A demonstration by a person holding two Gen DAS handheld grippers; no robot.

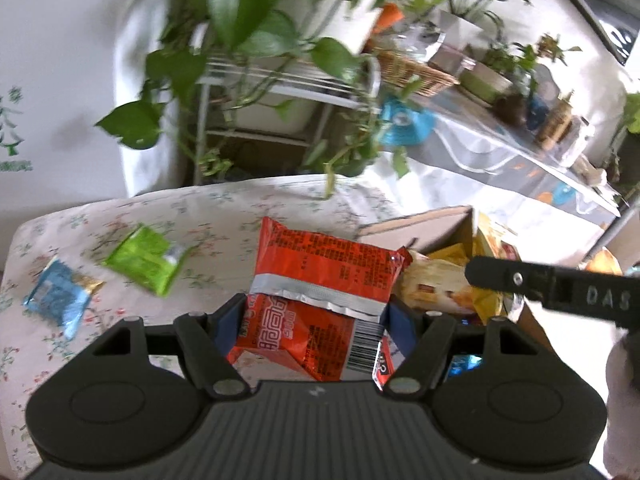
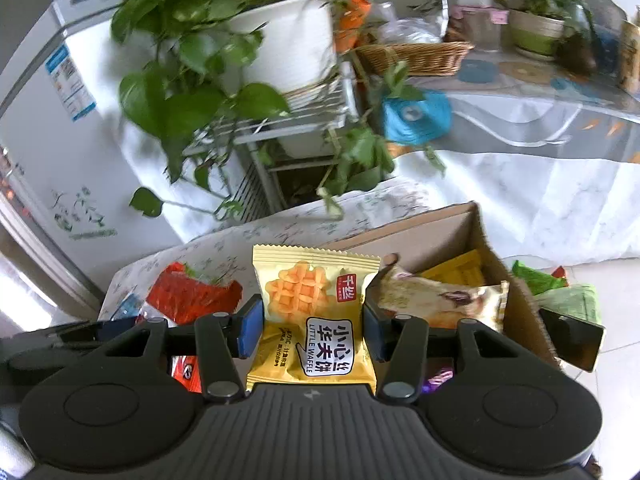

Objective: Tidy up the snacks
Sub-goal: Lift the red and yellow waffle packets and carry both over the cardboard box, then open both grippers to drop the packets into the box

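Left claw (image 1: 316,314) squeezes red snack bag (image 1: 320,280) above bench (image 1: 224,208). Right claw (image 2: 312,326) squeezes yellow waffle pack (image 2: 312,320) beside cardboard box (image 2: 440,224).

Both wrist cameras look forward, close above the table; both show the cardboard box (image 1: 448,228) (image 2: 440,232).

Worktop (image 1: 208,208) in foreground; cardboard box (image 2: 420,232) at its right end. Snack packets in box (image 2: 440,300). Noodle packet (image 1: 320,280) between left gripper (image 1: 316,316) fingers, above worktop just left of box. Two small packets (image 1: 148,256) (image 1: 60,292) lie on worktop further left. Waffle packet (image 2: 312,316) between right gripper (image 2: 312,328) fingers, before box's near-left corner. Plant stand (image 2: 296,128) behind worktop, potted plant (image 2: 200,52) on top. Long table (image 2: 540,112) behind right, wicker basket (image 2: 416,56) and pots on it. Fridge (image 2: 60,120) left of stand.
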